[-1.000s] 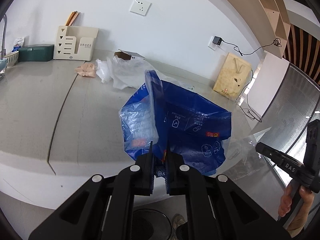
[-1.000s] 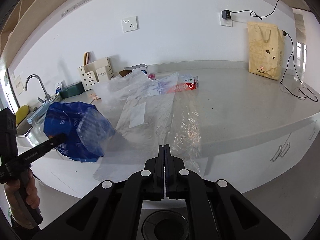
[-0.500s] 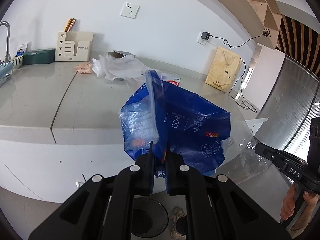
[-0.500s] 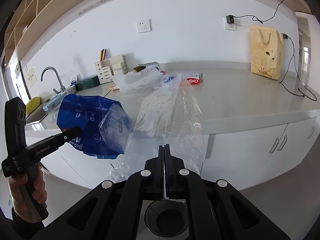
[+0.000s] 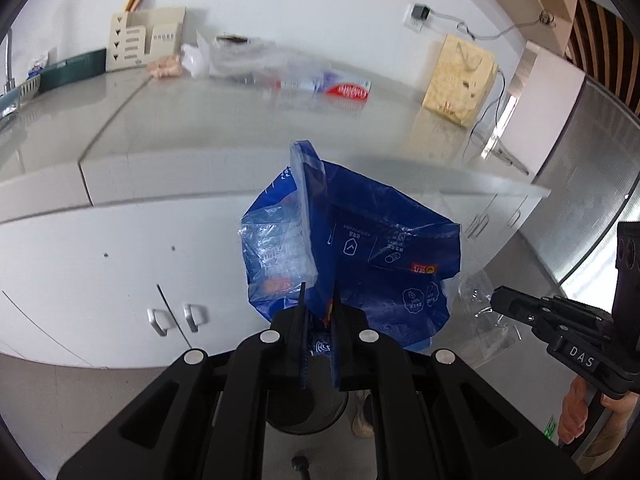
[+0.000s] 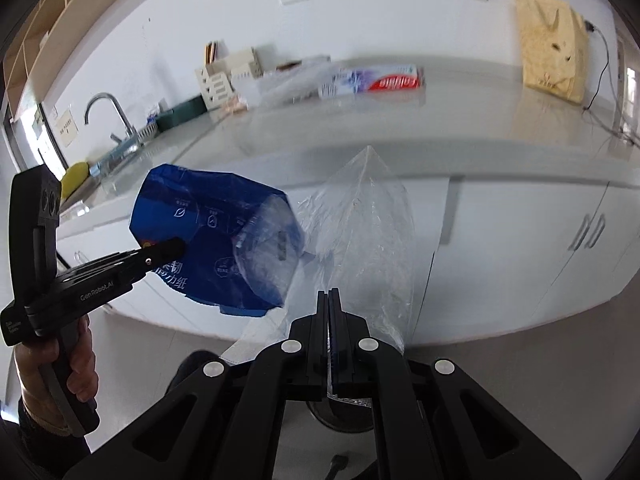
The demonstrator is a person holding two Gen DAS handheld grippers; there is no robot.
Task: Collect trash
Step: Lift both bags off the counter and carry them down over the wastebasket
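Left claw [image 5: 319, 312] pinching the lower edge of the blue plastic package [image 5: 360, 256], carrying it in the air in front of the counter [image 5: 240, 128], below its front edge, before the white cabinet doors [image 5: 120, 272]; right claw [image 6: 329, 308] closing tight on the clear plastic sheet [image 6: 368, 240], holding it up just beside the blue package, likewise off the counter; hanging over a dark round bin [image 6: 340, 416] on the floor beneath both claws; lying far back on the counter near the wall, a toothpaste box [image 6: 376, 80] and crumpled clear wrap [image 5: 240, 56]; standing at the counter's far right end, a yellow paper bag [image 6: 552, 64]; sitting at its left end, a sink with faucet [image 6: 112, 116].
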